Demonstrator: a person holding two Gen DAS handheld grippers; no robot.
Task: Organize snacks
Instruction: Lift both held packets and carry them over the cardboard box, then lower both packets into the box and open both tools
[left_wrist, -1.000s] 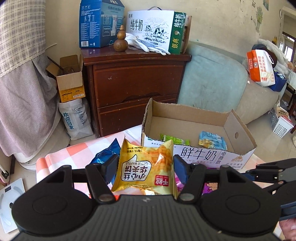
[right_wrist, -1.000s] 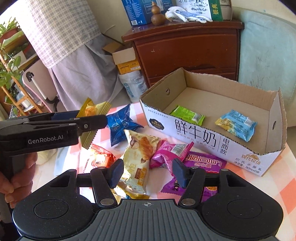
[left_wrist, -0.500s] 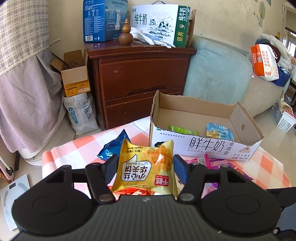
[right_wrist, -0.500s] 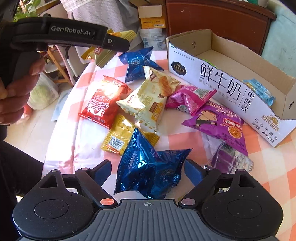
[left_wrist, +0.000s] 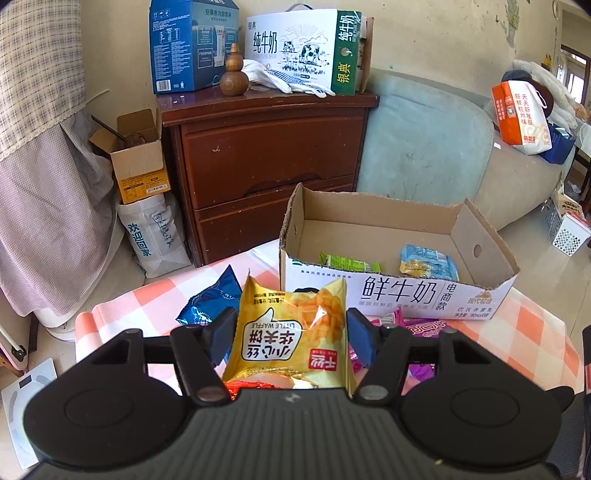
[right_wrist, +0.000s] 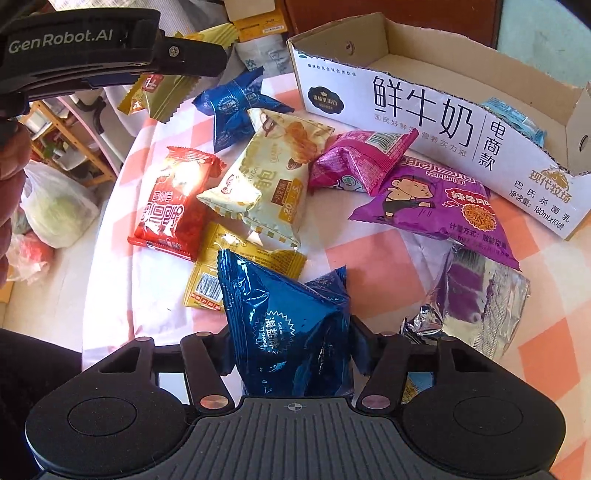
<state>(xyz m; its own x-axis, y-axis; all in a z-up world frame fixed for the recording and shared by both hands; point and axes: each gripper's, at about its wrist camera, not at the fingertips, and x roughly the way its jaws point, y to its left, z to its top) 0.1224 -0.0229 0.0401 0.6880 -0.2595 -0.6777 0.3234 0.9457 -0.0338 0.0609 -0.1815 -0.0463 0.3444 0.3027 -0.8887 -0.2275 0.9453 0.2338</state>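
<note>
The right gripper (right_wrist: 291, 354) has come down over the pile since a second ago and drawn its fingers in on a blue foil packet (right_wrist: 288, 328) near the front edge of the worktop; half a second back they were still spread around it. So both tools now carry a snack, and the next likely step is the cardboard box (left_wrist: 480, 236) at the worktop's far side. The left gripper (left_wrist: 291, 332) keeps its fingers pinching the yellow waffle packet (left_wrist: 291, 332), held up short of the box, unchanged. That packet reads "LITTLE WAFFLE", upside down. The box front bears large characters 鲜牛奶 and "180mL×10". Inside lie a green packet (left_wrist: 349, 263) and a light blue packet (left_wrist: 428, 263). In the right wrist view the left tool's body shows "GenRobot.AI". A red packet (right_wrist: 171, 203), a cream packet (right_wrist: 266, 173) and a purple noodle packet (right_wrist: 439, 210) wait on the checked cloth
</note>
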